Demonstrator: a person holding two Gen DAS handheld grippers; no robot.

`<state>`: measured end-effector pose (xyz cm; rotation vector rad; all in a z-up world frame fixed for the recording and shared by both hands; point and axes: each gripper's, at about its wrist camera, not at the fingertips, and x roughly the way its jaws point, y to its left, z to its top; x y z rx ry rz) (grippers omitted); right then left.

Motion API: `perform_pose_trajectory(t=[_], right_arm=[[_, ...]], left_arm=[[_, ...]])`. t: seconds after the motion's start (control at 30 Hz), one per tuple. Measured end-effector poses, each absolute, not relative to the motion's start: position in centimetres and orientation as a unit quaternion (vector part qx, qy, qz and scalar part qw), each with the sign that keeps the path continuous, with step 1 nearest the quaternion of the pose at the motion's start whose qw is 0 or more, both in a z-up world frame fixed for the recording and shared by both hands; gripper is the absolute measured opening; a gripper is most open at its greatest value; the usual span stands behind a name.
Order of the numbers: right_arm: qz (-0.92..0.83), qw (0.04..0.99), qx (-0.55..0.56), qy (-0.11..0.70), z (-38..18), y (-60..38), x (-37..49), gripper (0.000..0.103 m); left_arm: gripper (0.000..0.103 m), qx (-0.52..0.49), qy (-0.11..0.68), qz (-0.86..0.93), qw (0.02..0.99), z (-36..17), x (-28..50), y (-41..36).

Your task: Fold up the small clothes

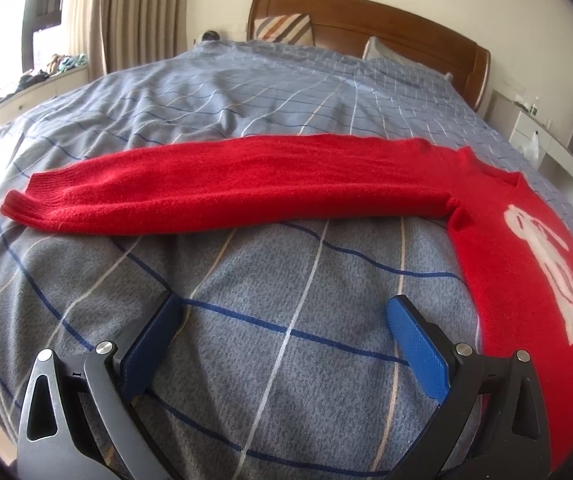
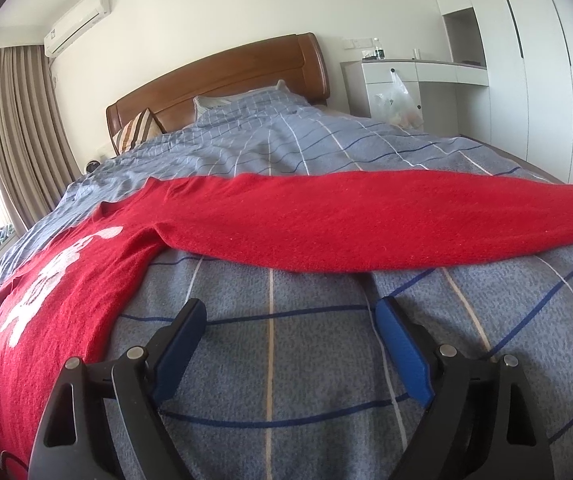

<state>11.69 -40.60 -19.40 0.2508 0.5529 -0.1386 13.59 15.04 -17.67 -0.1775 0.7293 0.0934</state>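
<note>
Now both tools gaping, empty — left tool (image 1: 284, 312), right tool (image 2: 290, 316) over bare duvet (image 1: 246, 128), sweater (image 1: 214, 192) sleeve edges just ahead.

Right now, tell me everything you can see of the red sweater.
The red sweater is a fuzzy knit with a white figure on its chest. It lies flat, front up, on the checked blue-grey duvet, both sleeves stretched straight out sideways, cuffs ribbed. Neither claw touches it.
</note>
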Motion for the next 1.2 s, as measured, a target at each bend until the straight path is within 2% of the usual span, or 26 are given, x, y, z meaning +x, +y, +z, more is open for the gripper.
perform_pose_trajectory(t=[1.2], right_arm=[[-0.068, 0.952, 0.124, 0.272, -19.39, -40.72, 11.63, 0.087]], left_arm=[[0.103, -0.052, 0.363, 0.054, 0.929, -17.74, 13.51, 14.18]])
